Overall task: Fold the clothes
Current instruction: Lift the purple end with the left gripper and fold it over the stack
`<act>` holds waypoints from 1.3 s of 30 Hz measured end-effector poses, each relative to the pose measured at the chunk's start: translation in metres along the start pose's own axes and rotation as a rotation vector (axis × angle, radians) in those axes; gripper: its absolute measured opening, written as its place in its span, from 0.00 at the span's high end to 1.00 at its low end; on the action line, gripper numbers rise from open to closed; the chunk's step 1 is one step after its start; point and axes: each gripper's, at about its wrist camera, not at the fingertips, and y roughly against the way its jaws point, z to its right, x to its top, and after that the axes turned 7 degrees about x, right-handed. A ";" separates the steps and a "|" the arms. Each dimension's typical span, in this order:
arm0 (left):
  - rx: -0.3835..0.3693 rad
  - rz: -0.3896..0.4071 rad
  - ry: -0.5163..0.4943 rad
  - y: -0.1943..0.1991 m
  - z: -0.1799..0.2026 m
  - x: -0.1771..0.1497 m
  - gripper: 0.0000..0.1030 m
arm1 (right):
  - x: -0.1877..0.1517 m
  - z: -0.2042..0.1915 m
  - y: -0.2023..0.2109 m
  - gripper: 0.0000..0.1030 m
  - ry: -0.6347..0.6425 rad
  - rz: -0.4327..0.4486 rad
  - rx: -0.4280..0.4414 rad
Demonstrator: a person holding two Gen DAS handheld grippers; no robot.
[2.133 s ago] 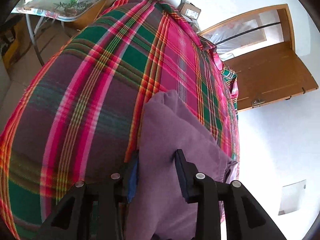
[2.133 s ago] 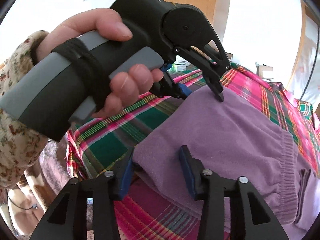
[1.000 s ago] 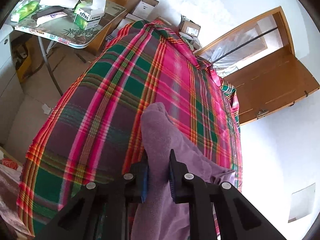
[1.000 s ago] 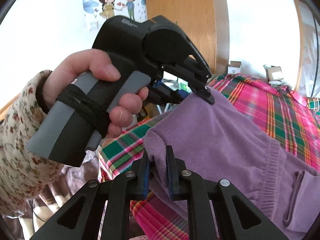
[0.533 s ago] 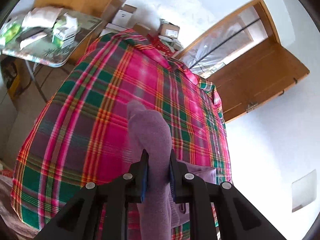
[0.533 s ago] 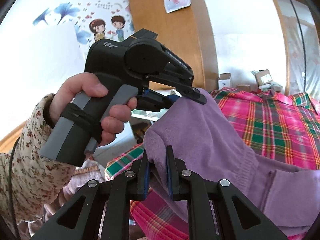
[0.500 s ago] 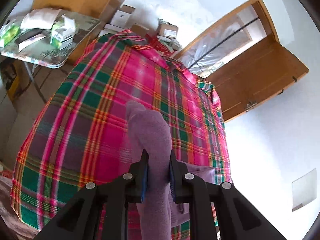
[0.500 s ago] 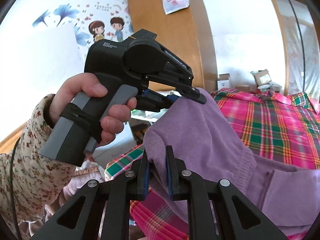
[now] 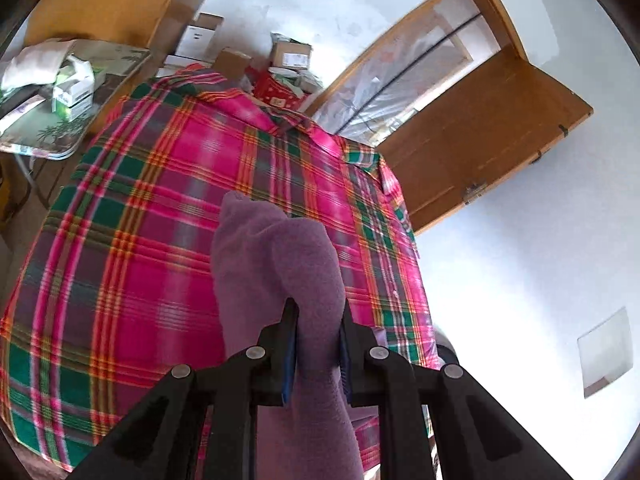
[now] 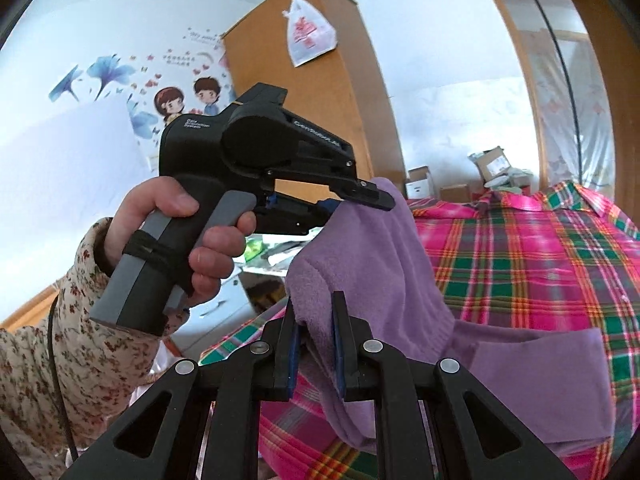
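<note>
A purple fleece garment point(image 9: 280, 264) hangs lifted above a bed covered by a pink, green and orange plaid blanket point(image 9: 132, 264). My left gripper point(image 9: 318, 312) is shut on one bunched edge of it. In the right wrist view, my right gripper point(image 10: 314, 308) is shut on the neighbouring edge of the same purple garment point(image 10: 384, 264), whose lower part point(image 10: 532, 376) trails onto the plaid blanket point(image 10: 532, 256). The left gripper point(image 10: 362, 200) shows there too, held in a hand with a floral sleeve point(image 10: 80, 344), pinching the cloth's top.
A side table point(image 9: 60, 92) with boxes and packets stands left of the bed. Cardboard boxes point(image 9: 288, 56) pile up beyond the bed's far end. A wooden door point(image 9: 484, 136) stands open at the right. A tall wooden wardrobe point(image 10: 320, 92) rises behind the left gripper.
Both grippers closed on the purple garment's edge, then rose with it. The cloth now hangs higher above the blanket, and more of the room shows.
</note>
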 end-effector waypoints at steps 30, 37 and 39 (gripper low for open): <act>-0.017 -0.134 -0.153 -0.094 0.127 -0.010 0.82 | -0.015 0.082 0.101 0.86 -0.194 0.099 -0.149; -0.009 -0.176 -0.177 -0.127 0.147 -0.017 0.82 | -0.029 0.104 0.122 0.87 -0.251 0.108 -0.201; -0.002 -0.187 -0.182 -0.137 0.151 -0.017 0.82 | -0.032 0.109 0.125 0.87 -0.267 0.108 -0.211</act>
